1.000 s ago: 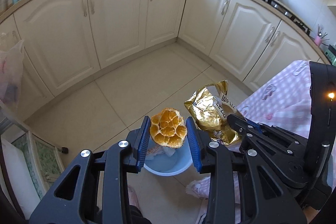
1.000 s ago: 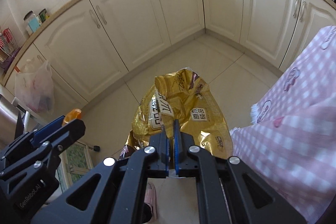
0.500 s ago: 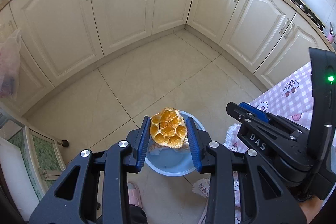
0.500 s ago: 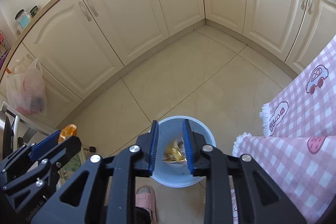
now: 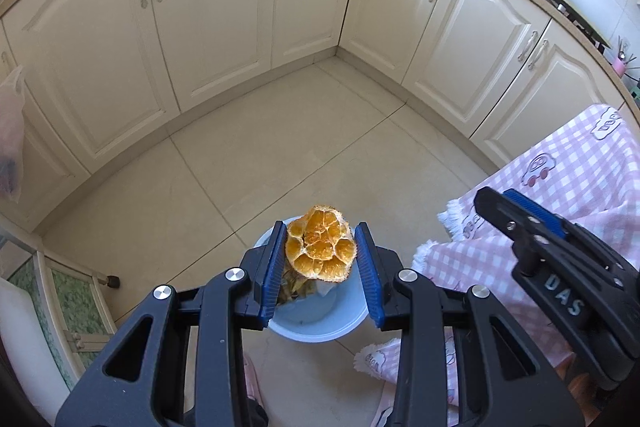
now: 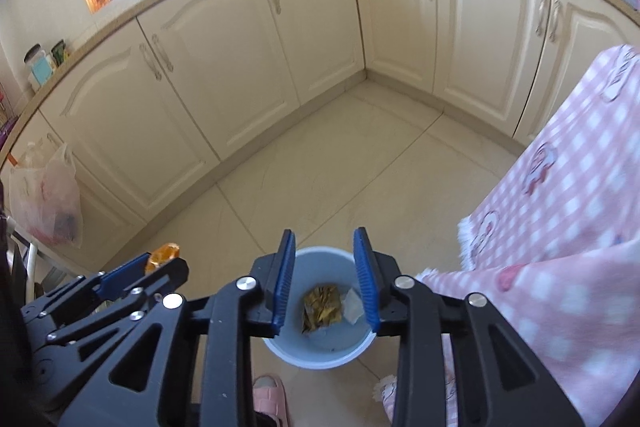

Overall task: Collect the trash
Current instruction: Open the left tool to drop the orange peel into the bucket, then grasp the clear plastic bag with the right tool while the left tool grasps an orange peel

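The left gripper holds a squashed orange half between its blue pads, cut face toward the camera, the jaws closed on it at a moderate width. In the left wrist view the orange hangs directly over the pale blue bin, which stands on the beige tiled floor at about 6 o'clock in the frame. Inside the bin, under the orange, some crumpled gold and white scraps show.

The right gripper has its jaws opening, with nothing between the pads; through the gap the bin is seen from above. A crumpled gold wrapper lies on the bin's bottom, with a small white scrap just beside it at its 3 o'clock. In this view the left gripper appears at 8 o'clock, a sliver of the orange half showing at its tip.

A pink-and-white checked cloth with little car prints drapes over the surface at 3 o'clock in both views (its fringed edge hangs near the bin). A pink slipper shows at 6 o'clock, just below the bin. Cream cabinets curve round the far side of the floor, and a plastic bag hangs at 9 o'clock in the right wrist view.
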Demonstrator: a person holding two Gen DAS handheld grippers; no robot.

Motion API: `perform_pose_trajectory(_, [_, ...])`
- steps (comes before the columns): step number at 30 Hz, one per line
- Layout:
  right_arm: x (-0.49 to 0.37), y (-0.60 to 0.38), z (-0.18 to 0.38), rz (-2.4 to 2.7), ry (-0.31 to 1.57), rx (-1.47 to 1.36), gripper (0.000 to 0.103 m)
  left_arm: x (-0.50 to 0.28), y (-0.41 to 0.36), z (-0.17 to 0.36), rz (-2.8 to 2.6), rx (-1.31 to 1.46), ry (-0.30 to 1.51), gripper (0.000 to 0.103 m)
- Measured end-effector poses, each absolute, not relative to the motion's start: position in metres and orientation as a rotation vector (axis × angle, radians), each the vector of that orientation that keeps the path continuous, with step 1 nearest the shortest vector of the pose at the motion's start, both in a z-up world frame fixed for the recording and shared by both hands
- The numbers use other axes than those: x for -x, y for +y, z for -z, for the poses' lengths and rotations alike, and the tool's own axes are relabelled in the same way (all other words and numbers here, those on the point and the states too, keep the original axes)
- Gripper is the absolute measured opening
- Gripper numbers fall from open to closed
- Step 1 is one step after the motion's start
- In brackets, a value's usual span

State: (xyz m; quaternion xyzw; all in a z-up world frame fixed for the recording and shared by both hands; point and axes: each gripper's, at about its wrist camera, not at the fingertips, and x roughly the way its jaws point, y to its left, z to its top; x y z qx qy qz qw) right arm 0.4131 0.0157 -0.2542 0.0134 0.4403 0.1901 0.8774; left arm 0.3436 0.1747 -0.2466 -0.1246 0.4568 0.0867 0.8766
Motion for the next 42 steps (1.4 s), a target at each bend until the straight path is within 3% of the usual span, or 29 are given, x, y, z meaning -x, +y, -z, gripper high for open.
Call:
perform_pose_trajectory(4, [-0.409,0.006,0.235,-0.384,0.864,-0.039,0.033,-0.344,0.167,0.233,-0.158,0.268,0.918,0.036])
perform_pose_trajectory(7, [-0.406,-0.001,0.224,-0.374,0.836,-0.044,0.034,-0.340,0.162,0.220,-0.152,0.267,0.888,0.055])
perform_pose_trajectory(8, [-0.405,-0.003,0.221,-0.372,0.830,-0.047,0.034,-0.338,0.160,0.216,-0.152,0.263,0.877,0.056])
perform_pose_trajectory(24, [-0.349,-0.057,0.136,-0.336,0.668,-0.081,0.038,-0.290,0.116,0.132,-0.102,0.211,0.730,0.059])
perform_pose_trajectory(30, [-0.319,-0.114,0.107,-0.259,0.603,-0.111,0.040,-0.273,0.056,0.098,0.022,0.166,0.673,0.061])
perform_pose_trajectory(42, [-0.275,-0.287,0.084,0.040,0.527,-0.212,0.044,-0.277,-0.096,0.083,0.294,0.031,0.666,0.065])
